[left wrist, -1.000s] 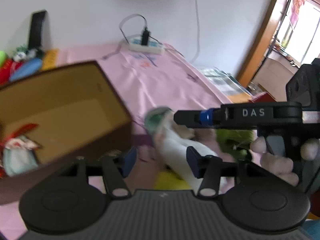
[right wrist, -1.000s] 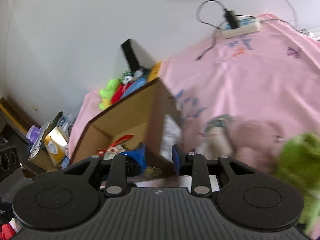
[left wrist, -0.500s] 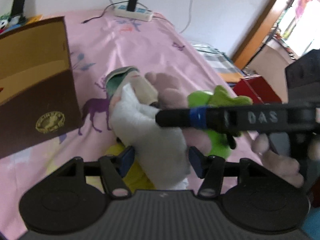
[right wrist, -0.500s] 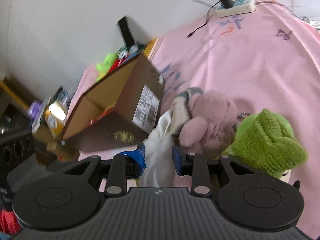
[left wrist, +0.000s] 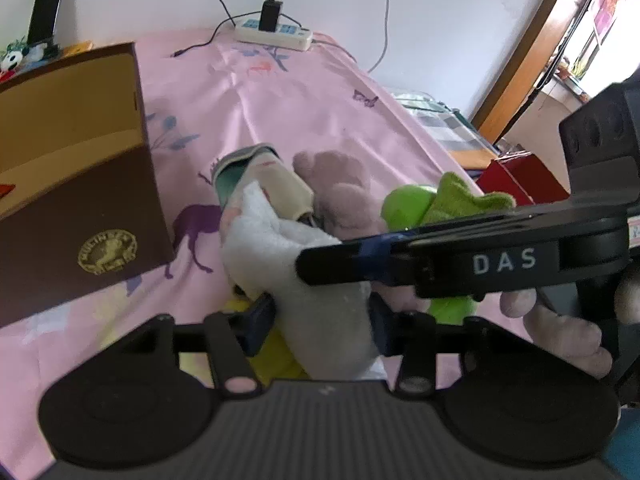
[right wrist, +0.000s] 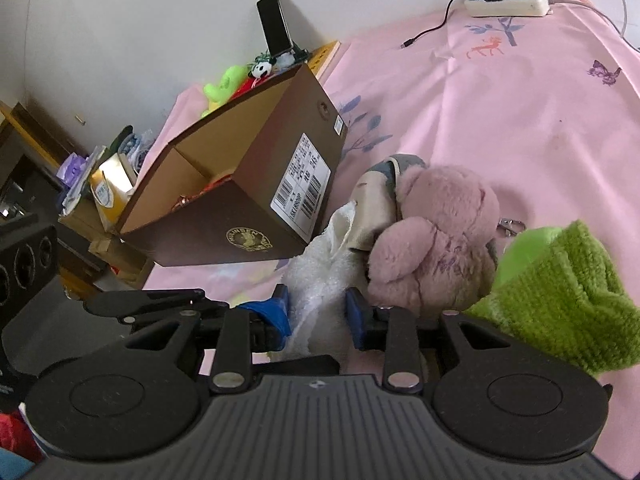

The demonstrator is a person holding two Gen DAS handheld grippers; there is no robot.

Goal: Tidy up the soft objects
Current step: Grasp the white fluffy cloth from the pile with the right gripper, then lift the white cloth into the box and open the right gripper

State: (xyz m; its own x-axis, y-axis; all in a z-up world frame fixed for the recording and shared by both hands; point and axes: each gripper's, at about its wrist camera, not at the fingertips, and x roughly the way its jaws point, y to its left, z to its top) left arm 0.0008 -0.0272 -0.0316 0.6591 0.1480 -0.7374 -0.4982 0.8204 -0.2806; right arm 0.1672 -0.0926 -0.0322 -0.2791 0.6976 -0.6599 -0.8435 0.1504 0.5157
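At the far left, the open brown cardboard box [left wrist: 80, 184] sits on the pink bed sheet [left wrist: 304, 112], with a red item partly visible inside. Just right of it lies the heap of soft things: a white fluffy toy [left wrist: 320, 280] in front, a rolled beige-and-teal cloth [left wrist: 260, 176] behind it, a pink plush bear [right wrist: 436, 240] touching both, and a green knitted plush [right wrist: 568, 300] at the right end. Your left gripper [left wrist: 322, 320] has just been closing its fingers, which now press the white toy's lower end from both sides. Your right gripper [right wrist: 316, 314] has its blue fingers narrowly parted around the same white toy, squeezing its fluffy body. A white power strip [left wrist: 274, 36] lies at the bed's far edge.
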